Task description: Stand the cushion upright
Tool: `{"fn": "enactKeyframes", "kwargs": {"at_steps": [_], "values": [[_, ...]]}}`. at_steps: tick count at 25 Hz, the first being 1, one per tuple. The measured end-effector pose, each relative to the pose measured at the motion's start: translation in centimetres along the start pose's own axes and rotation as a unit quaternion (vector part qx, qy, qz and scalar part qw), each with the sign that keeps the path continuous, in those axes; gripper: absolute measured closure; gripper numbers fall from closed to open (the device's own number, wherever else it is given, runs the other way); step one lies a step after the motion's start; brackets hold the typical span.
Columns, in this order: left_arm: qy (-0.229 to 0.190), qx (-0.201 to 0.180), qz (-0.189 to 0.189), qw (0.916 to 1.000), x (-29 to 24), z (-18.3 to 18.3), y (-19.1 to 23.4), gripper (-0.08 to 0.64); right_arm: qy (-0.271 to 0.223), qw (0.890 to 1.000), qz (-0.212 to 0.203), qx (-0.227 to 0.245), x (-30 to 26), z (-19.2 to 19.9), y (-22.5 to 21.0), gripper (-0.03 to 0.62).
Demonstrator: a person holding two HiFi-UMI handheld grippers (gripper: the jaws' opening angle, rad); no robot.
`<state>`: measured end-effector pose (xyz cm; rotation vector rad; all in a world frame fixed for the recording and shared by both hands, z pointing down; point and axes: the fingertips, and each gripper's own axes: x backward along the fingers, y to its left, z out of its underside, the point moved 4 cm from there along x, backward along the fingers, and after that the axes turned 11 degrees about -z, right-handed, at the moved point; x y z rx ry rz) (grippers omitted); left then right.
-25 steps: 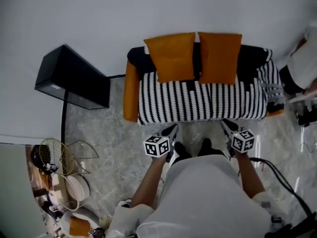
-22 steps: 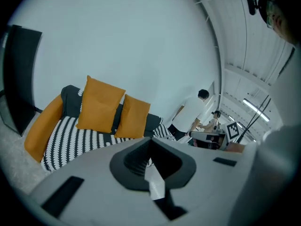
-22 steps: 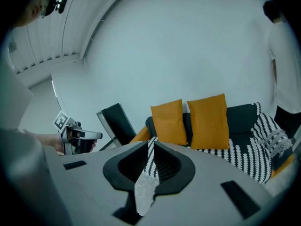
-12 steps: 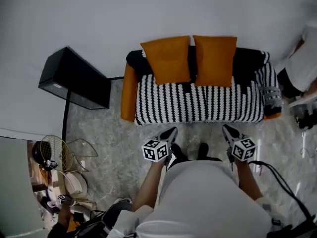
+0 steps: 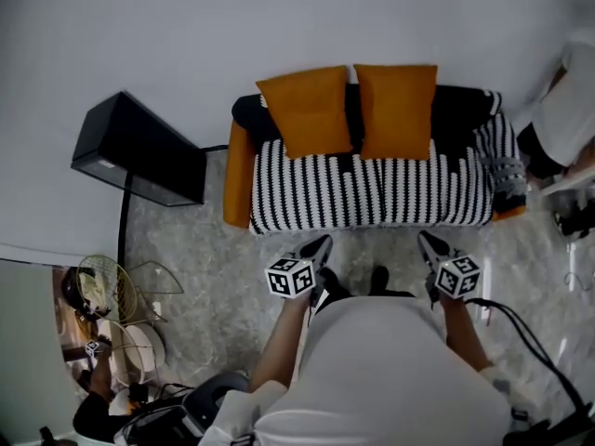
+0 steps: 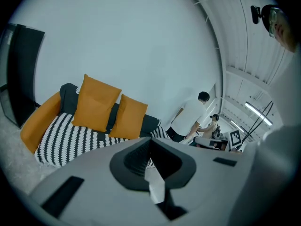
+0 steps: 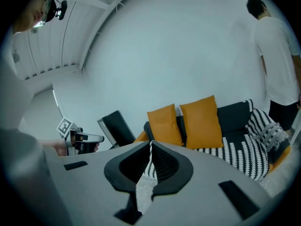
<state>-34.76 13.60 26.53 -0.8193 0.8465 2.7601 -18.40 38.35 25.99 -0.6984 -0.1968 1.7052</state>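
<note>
– Layout, left to right?
– Black cabinet [image 5: 139, 147] by the wall, then the sofa [image 5: 238, 177] under its striped throw [image 5: 372, 191]. The left orange cushion [image 5: 307, 111] and right orange cushion [image 5: 395, 110] stand side by side, each upright and leaning on the black backrest, which keeps them from tipping forward.
– And the grippers?
– The left gripper [image 5: 319, 246] and right gripper [image 5: 429, 245] hover low before the sofa's front edge, well apart from both cushions. Each has its fingers pressed together on nothing. I'd judge the standing done, so nothing needs gripping.
</note>
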Motion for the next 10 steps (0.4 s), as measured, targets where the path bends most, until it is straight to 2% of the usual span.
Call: {"fn": "enactKeyframes", "kwargs": {"at_steps": [10], "values": [[-0.002,-0.005,0.000,1.0000,-0.8,-1.3,0.0,0.558,-0.010,1.000,0.005,-0.007,-0.2,-0.9,-1.5,0.551]]}}
